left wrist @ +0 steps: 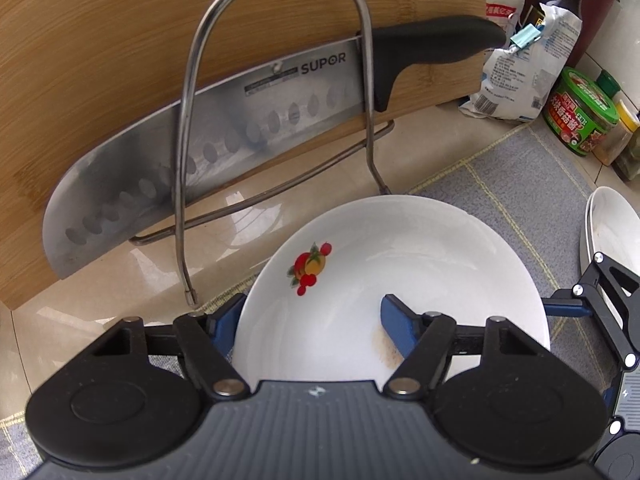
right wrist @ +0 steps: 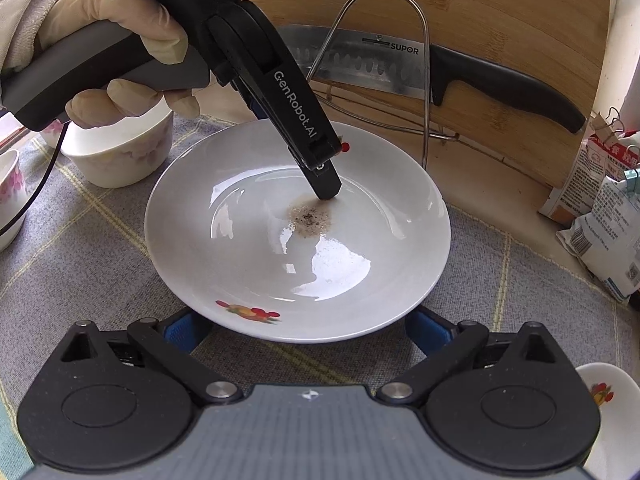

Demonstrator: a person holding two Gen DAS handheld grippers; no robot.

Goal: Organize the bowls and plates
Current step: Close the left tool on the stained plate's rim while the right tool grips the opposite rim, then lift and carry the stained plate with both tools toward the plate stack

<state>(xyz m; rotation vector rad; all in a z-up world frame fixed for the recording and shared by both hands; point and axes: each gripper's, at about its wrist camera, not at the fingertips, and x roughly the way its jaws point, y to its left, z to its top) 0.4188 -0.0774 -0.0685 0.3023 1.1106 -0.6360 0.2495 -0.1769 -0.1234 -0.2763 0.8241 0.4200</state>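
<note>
The left gripper point(left wrist: 312, 320) pinches the plate's point(right wrist: 224, 220) far rim, near the mat's back edge. The right gripper point(right wrist: 304, 330) sits wide open at its near rim.

behind, in upper half of your left view: bamboo cutting board point(left wrist: 100, 40) leaning upright, supor knife point(left wrist: 224, 120) flat against it, black handle to right. wire rack point(left wrist: 276, 92) stands before both, its loop crossing blade. at upper right you see dark sauce bottle point(left wrist: 568, 4), white bag point(left wrist: 520, 76) shut with blue clip point(left wrist: 528, 36), green-lidded jar point(left wrist: 582, 114) just beside it. grey checked cloth point(left wrist: 532, 184) covers counter at right and bottom of frame.
</note>
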